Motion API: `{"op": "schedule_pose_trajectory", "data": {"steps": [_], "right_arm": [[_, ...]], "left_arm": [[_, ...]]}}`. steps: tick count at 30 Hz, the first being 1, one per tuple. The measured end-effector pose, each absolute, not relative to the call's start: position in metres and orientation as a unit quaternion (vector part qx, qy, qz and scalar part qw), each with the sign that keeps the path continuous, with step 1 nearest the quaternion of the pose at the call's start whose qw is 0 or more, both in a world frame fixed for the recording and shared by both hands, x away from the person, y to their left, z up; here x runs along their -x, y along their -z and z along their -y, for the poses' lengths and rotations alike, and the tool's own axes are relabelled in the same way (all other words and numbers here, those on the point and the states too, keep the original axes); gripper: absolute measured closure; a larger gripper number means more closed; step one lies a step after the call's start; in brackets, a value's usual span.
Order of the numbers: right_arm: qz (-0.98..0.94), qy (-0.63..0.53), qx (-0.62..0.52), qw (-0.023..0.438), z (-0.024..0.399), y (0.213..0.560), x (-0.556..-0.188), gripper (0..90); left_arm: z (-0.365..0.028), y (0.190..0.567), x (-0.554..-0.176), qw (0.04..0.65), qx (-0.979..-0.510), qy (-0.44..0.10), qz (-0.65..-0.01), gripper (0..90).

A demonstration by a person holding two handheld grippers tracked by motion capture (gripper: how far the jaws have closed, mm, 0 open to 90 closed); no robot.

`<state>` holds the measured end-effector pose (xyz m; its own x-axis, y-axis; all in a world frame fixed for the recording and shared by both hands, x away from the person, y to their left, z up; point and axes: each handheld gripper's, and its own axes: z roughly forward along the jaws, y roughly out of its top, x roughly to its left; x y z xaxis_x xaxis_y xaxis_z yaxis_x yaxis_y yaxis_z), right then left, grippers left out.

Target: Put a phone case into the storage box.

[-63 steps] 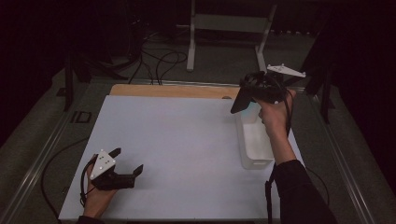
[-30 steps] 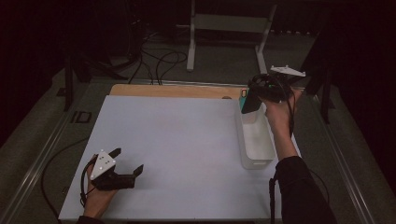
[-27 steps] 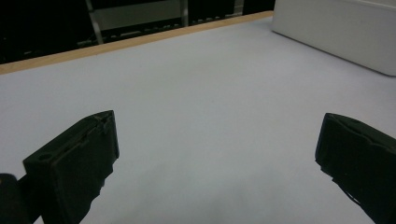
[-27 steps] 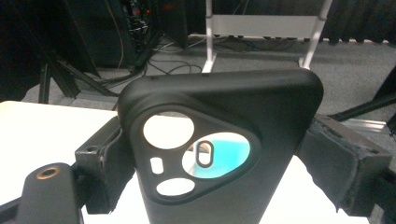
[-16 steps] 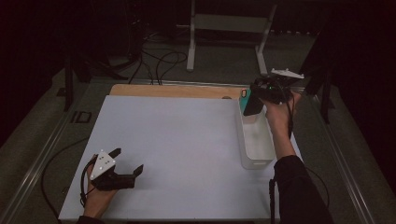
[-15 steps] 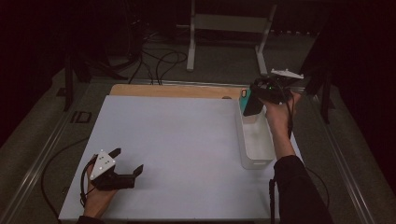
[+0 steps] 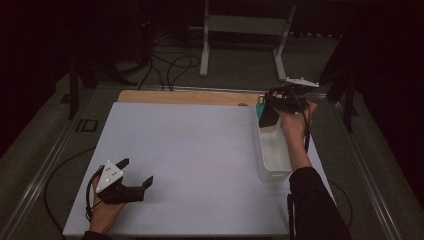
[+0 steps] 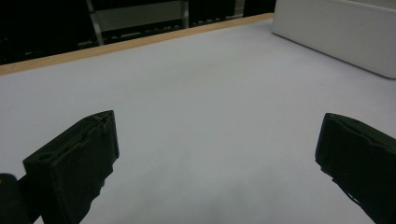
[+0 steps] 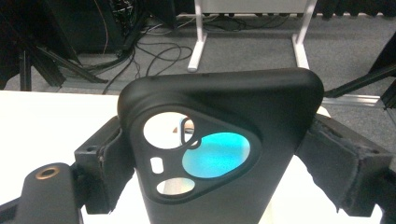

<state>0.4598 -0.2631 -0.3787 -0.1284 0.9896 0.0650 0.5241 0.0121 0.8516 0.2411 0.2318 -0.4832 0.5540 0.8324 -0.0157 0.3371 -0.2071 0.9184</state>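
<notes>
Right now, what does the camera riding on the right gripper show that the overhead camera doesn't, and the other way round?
The right gripper view alone reveals the black phone case's camera cutouts, with teal showing through the largest, and the jaws pressed against its sides. The high view alone gives the layout: the left gripper resting open at the near left of the table, and the white bin under the right gripper. Both show the case held, the white tabletop and the cabled floor beyond.

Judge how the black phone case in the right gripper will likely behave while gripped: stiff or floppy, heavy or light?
The phone case is probably light: a thin shell with open camera cutouts. It keeps its shape upright between the right gripper's jaws, so likely fairly stiff. Its matte surface should resist slipping.
</notes>
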Motion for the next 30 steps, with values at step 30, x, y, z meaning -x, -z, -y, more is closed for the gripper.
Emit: {"op": "schedule_pose_trajectory", "data": {"steps": [30], "right_arm": [[-0.653, -0.349, -0.604, 0.297, 0.257, 0.413, -0.475, 14.8]], "left_arm": [[-0.232, 0.484, -0.242, 0.486, -0.736, -0.252, -0.399, 0.0]]}}
